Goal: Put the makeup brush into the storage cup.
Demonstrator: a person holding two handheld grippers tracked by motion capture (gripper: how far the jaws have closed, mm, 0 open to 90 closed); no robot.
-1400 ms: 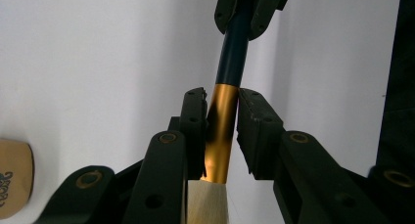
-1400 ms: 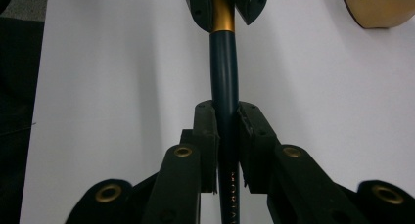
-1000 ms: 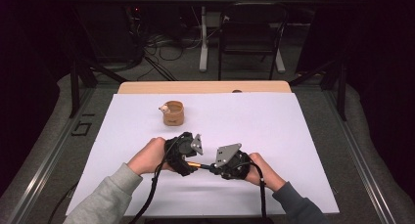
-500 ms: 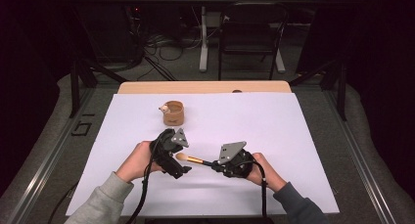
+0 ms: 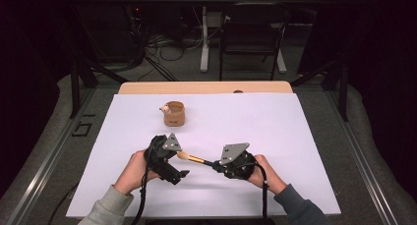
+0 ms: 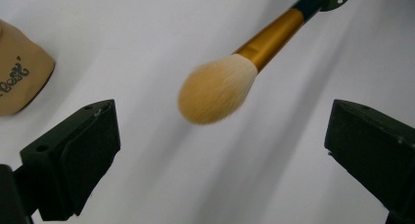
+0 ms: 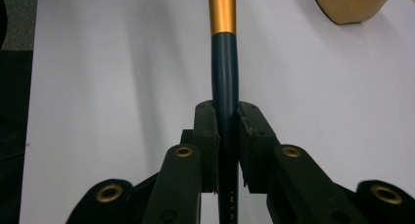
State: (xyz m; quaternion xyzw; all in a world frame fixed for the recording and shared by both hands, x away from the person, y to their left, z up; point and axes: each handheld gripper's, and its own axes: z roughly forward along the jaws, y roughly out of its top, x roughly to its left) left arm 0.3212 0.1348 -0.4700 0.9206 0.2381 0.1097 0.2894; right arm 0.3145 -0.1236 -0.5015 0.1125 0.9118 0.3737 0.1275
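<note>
The right gripper [image 7: 227, 121] is clamped on the dark blue handle of a makeup brush with a gold metal collar and soft tan bristles [image 5: 193, 158]. The left gripper [image 6: 220, 150] has just been opening; its jaws stand wide, the bristles between them untouched. A small tan pouch [image 5: 174, 113] sits farther up the white table sheet [image 5: 275, 126].

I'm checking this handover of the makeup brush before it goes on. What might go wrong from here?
The right tongs alone hold the brush, by its dark handle, so its long front end may tip or swing. The left tongs have just been opening; their wide jaws are close to the bristles and may brush them.
</note>
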